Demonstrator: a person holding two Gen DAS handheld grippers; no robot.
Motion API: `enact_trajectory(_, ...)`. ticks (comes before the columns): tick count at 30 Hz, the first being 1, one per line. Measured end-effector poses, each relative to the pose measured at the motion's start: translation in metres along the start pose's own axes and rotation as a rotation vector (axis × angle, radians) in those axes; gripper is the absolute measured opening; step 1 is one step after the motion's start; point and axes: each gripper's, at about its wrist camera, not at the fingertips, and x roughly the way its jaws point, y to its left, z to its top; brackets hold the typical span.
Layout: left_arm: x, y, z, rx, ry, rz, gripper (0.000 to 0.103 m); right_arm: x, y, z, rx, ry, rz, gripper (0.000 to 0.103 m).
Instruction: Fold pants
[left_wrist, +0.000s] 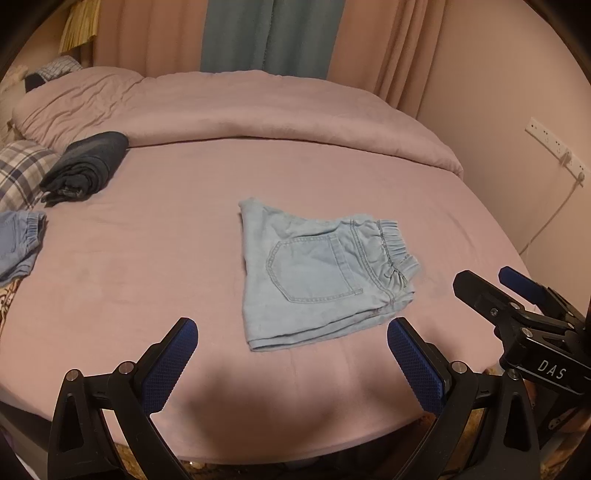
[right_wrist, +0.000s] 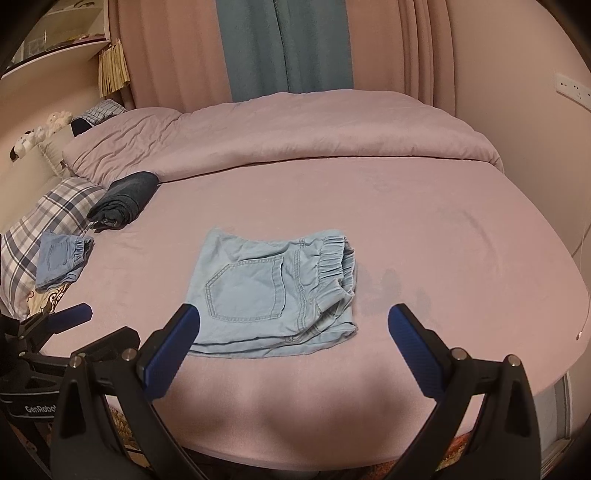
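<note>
Right now my left gripper (left_wrist: 291, 334) hangs with its fingers spread wide and nothing between them, low over the near edge of the bed (left_wrist: 147, 266). My right gripper (right_wrist: 293, 321) is just the same, splayed and empty, close beside the left. Just beyond both sets of fingertips lie the light denim shorts (left_wrist: 314, 273), already doubled over into a compact stack, back pocket up, elastic waistband to the right. I judge the folding essentially done; perhaps one tidying fold or moving them toward the folded pile (right_wrist: 62, 258) at the left remains.
</note>
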Motion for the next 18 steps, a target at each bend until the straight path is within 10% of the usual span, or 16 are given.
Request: enact_trajectory(18,0.0033,0.0008,-0.0020,0.010,0.009,0.018,0.102,0.0020,0.0082,-0.0021,-0.004,0.006,-0.017,0.103)
